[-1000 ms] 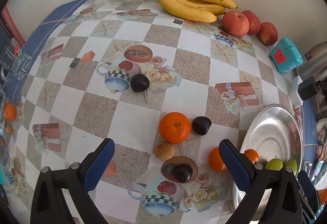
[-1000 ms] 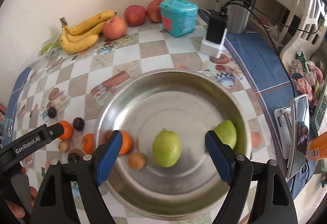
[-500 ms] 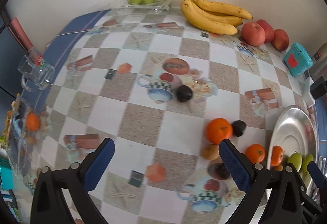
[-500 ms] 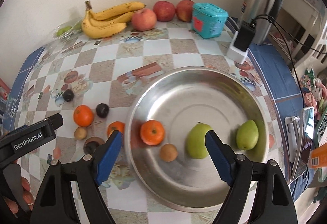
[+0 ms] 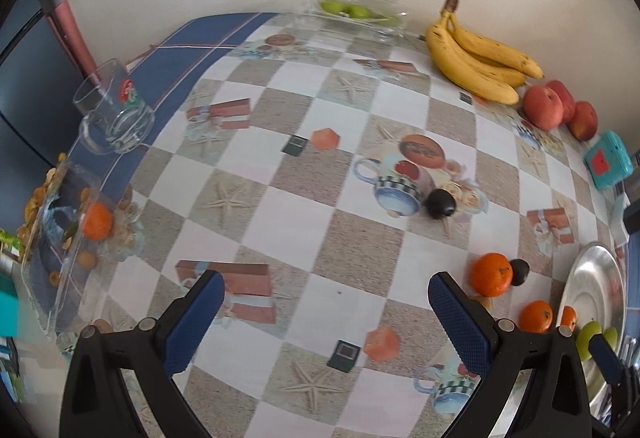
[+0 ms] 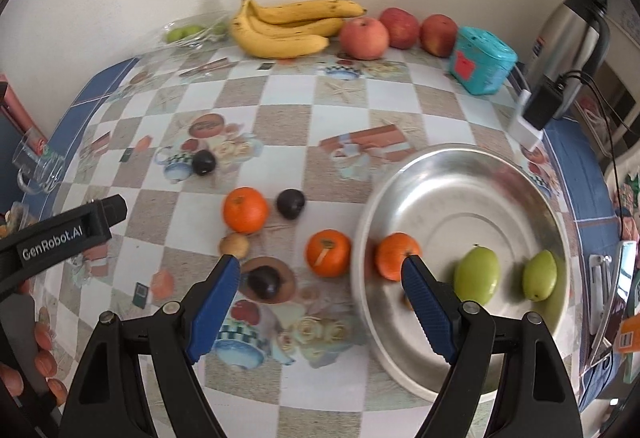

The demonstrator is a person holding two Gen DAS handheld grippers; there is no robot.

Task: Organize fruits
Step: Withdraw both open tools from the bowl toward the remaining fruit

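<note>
Right gripper (image 6: 320,302): jaws wide and empty, hovering over the table (image 6: 280,126) at the left rim of the steel bowl (image 6: 460,174), with a dark plum (image 6: 263,282) and a loose orange (image 6: 328,252) showing in the gap.
Left gripper (image 5: 324,312): jaws wide, nothing between them, above bare tablecloth at about 9 o'clock from the loose fruit.
Done so far: bowl holds one orange (image 6: 396,255) at its 9 o'clock edge, two green pears (image 6: 477,274) toward 4 o'clock, and a small brown fruit mostly hidden behind the right finger.
Left to do, by judgement: larger orange (image 6: 245,209), loose orange, small brown fruit (image 6: 234,245) and three dark plums lie on the cloth; a minority of the small fruit is gathered.
Scatter: cluster sits at 9 o'clock of the bowl; one plum (image 6: 204,162) lies apart at 10 o'clock, on a printed teacup.
Back row: bananas (image 6: 288,26) and three red apples (image 6: 364,32) along the wall at 12 o'clock; whether they belong in the bowl cannot be told.
Fruit appearance: oranges glossy, round, green stem scars; plums near-black, smooth; pears pale green, stems up.
</note>
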